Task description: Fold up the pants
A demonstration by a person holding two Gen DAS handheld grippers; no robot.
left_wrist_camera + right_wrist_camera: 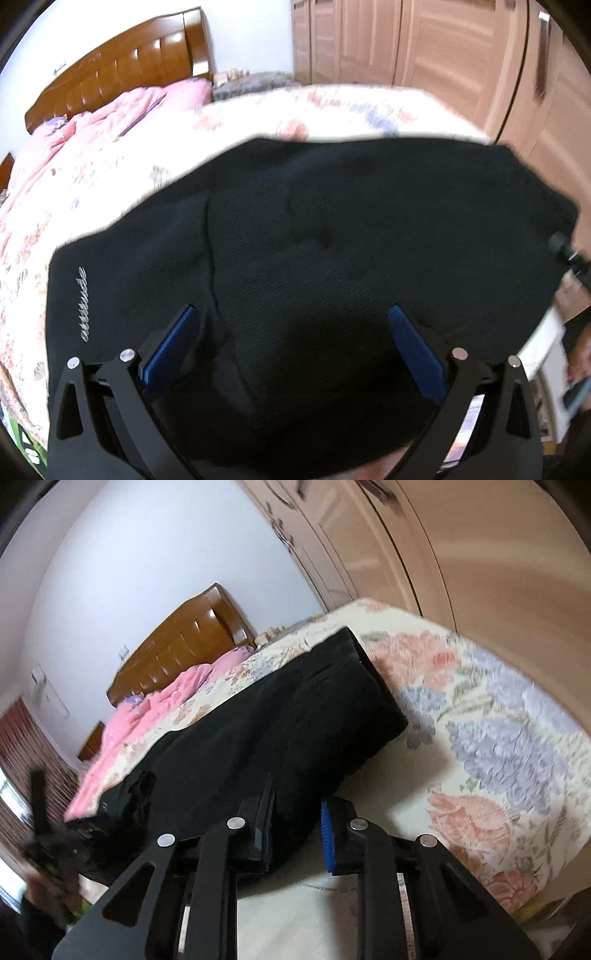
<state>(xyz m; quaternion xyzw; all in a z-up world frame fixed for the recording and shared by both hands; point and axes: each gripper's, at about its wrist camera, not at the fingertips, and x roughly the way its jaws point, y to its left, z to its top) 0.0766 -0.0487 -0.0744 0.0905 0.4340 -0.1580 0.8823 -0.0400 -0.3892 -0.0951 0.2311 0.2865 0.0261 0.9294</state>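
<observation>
Bright daylight, perhaps from left window [7, 790]; motion blur, fisheye edge warp, glare on headboard [122, 77].

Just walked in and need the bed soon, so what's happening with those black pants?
A person is folding black pants on the floral bedspread, one tool in each hand. The left tool is open, its fingers spread wide over the cloth and gripping nothing. The right tool sits at the pants' near edge with a gap between its fingers; the edge reaches into that gap. The pants lie mostly flat.

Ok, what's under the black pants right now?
The black knit pants lie on the floral cream bedspread, which shows around them. Anything directly beneath the fabric is covered, so nothing else can be confirmed.
</observation>
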